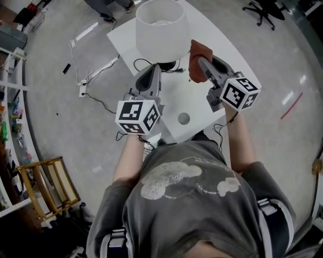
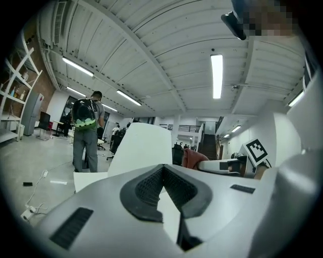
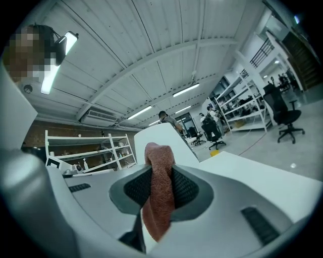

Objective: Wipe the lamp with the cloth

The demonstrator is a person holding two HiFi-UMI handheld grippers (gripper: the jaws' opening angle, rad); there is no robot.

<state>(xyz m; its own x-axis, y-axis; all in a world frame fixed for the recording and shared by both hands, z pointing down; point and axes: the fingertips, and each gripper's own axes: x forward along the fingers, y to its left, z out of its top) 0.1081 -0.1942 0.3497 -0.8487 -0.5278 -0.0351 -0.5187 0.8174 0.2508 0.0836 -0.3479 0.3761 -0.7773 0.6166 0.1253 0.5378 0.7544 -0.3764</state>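
Note:
A table lamp with a white drum shade [image 1: 161, 27] stands on the white table [image 1: 227, 50], its dark base [image 1: 166, 66] under the shade. My right gripper [image 1: 201, 63] is shut on a reddish-brown cloth [image 1: 198, 59] just right of the shade; in the right gripper view the cloth [image 3: 159, 189] hangs pinched between the jaws, the shade [image 3: 161, 138] behind it. My left gripper [image 1: 154, 73] is shut with nothing held, near the lamp's base. In the left gripper view the shade [image 2: 144, 148] rises beyond the closed jaws, and the cloth [image 2: 192, 157] shows to its right.
A black cord [image 1: 144, 63] runs from the lamp base across the table. A white power strip [image 1: 83, 89] and cables lie on the floor at left. A wooden chair [image 1: 48, 184] stands lower left, an office chair [image 1: 262, 10] upper right. A person [image 2: 85, 131] stands far off.

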